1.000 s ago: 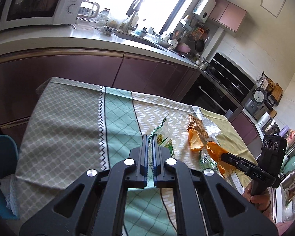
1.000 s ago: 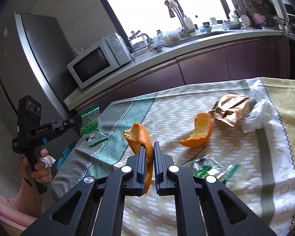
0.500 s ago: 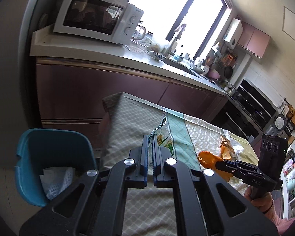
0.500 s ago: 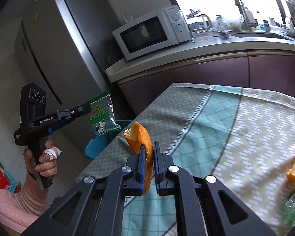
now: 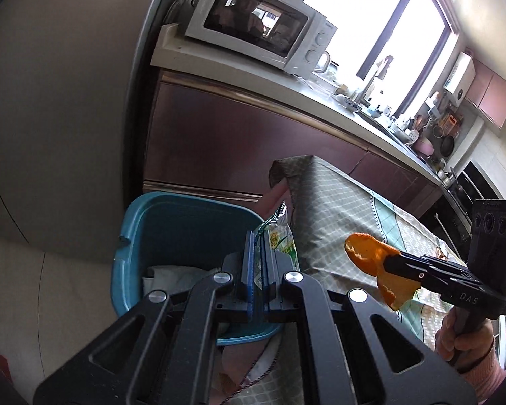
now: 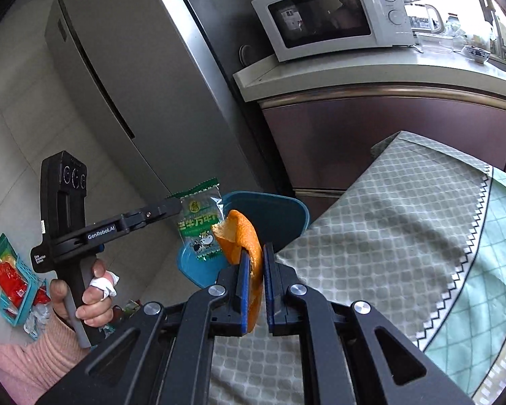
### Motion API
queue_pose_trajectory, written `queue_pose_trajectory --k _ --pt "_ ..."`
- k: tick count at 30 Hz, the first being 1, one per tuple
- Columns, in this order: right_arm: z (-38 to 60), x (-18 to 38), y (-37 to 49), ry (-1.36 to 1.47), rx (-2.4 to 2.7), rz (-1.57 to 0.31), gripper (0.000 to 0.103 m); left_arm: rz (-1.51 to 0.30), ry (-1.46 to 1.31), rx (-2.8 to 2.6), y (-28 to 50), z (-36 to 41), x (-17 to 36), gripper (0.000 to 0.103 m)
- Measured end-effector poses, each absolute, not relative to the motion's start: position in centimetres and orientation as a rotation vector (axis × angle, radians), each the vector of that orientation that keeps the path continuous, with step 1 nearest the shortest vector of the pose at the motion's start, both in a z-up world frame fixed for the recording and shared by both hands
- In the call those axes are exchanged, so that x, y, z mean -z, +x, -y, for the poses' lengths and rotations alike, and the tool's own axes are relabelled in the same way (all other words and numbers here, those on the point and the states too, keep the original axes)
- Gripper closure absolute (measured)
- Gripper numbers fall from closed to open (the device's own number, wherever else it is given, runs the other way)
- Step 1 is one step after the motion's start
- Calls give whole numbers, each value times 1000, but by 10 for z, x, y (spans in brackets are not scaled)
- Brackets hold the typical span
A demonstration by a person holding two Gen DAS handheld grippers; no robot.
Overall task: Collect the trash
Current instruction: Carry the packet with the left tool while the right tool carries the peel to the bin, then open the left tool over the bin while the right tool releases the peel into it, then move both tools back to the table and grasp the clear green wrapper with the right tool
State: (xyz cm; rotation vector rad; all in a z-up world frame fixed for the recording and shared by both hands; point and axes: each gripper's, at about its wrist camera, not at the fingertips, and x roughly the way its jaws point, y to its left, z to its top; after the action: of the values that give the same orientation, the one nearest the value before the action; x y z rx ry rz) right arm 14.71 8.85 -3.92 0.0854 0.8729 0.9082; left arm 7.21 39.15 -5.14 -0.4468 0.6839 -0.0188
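Both tools have swung off the cloth-covered bench since the earlier frames, and the teal bin, then at the view's edge, now sits straight ahead of my left tool (image 5: 258, 256).

I have that left tool clamped tight on a green snack wrapper (image 5: 280, 236), which sticks out past the fingertips and hangs above the bin's near rim; from the right wrist view the wrapper (image 6: 199, 222) dangles in front of the bin's opening.

My right tool (image 6: 253, 263) is closed on a curl of orange peel (image 6: 243, 236), pinched between the blue pads, with the peel rising above the tips. It sits beside the bench's corner, just short of the bin; from the left wrist view the peel (image 5: 371, 260) is over the draped cloth (image 5: 327, 209), to the right of the bin.

Just beyond the left tool, the bin (image 5: 172, 222) stands on the floor against the bench's end. Inside it I see crumpled white paper (image 5: 175, 275) at the bottom.

Farther off, past the left tool's handle, a small teal basket (image 6: 13, 290) on the floor holds red packets.

Beyond the bin, a microwave (image 6: 330, 13) rests on the kitchen counter.
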Motion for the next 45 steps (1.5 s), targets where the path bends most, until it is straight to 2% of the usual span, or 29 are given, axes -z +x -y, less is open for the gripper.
queue_pose_trajectory --k 18,19,20,22,28,35,45 --pt "-184 99 188 52 -848 -1046 93 -823 -464 -41 109 -406 116 99" --pt "-185 101 190 54 -838 -1050 91 -834 -465 -43 115 -406 121 98" --pt "-184 104 192 64 -828 -1055 83 -845 -466 -43 118 -405 125 95" --pt "-182 109 193 82 -815 -1062 76 -871 -476 -35 125 -405 136 92" --pt "-170 111 193 111 -810 -1050 75 -909 -481 -27 136 -396 155 92" --pt "-143 104 180 136 -831 -1016 74 -853 -457 28 133 -377 140 92" --pt "-80 72 136 129 -854 -887 67 -721 -349 202 128 -311 81 83"
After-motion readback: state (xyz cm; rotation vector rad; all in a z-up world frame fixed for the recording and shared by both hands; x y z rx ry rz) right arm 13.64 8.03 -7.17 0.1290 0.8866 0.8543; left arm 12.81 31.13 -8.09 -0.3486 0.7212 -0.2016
